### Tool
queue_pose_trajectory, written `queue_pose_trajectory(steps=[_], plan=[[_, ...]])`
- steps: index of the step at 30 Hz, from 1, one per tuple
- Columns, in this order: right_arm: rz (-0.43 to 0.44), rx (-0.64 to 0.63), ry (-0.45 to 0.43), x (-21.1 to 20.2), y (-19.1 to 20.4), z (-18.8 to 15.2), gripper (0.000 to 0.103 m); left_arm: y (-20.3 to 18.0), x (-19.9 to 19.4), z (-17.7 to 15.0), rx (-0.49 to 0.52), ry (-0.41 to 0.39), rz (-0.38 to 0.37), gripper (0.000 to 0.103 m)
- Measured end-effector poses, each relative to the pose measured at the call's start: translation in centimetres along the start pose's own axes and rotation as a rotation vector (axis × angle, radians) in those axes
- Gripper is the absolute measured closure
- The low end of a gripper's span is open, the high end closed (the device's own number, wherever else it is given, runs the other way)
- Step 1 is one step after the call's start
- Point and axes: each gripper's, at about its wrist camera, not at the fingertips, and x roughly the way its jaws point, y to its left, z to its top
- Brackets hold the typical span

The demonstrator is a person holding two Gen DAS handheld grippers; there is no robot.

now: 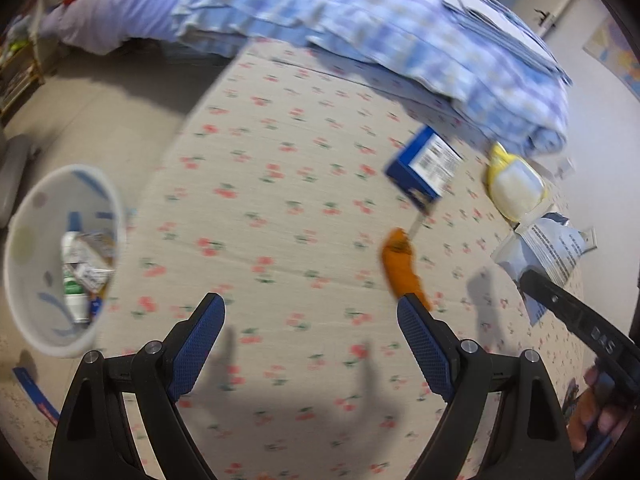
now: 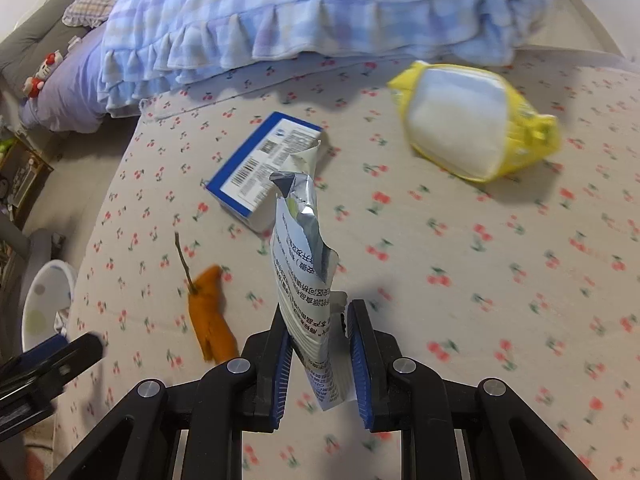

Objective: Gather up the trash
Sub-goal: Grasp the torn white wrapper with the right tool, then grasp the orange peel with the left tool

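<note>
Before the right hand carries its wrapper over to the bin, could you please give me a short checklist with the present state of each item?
1. Right gripper shut on the foil wrapper: ok.
2. Wrapper lifted off the bed sheet: ok.
3. Left gripper open and holding nothing: ok.
4. Bin upright beside the bed with room on top: ok.
5. Bed cleared of trash: not ok; orange peel, blue box and yellow pack lie on it.

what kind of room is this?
Most likely a bedroom: a bed with cherry-print sheet, a folded blue checked quilt, and a bin of trash on the floor beside it.
</note>
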Motion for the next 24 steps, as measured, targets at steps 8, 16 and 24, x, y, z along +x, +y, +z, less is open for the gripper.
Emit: queue_pose_trajectory(steps=[8,16,24], plan=[[-0.017,0.015,0.005,-2.1,-2.6,-1.8,0.079,-3.0,2.2,-0.5,-0.003,-0.02,-0.036,0.017],[-0.046,0.024,0.012,-3.3,-5.7,-3.2,0.079,-4.6,3.1,-0.4,0.028,-0.059,-0.062,0.035],[-0.049,0.042,0.012,-3.8,-7.1,-3.4,0.079,-5.0,4.8,-0.5,-0.002,-0.037,-0.064,0.056]])
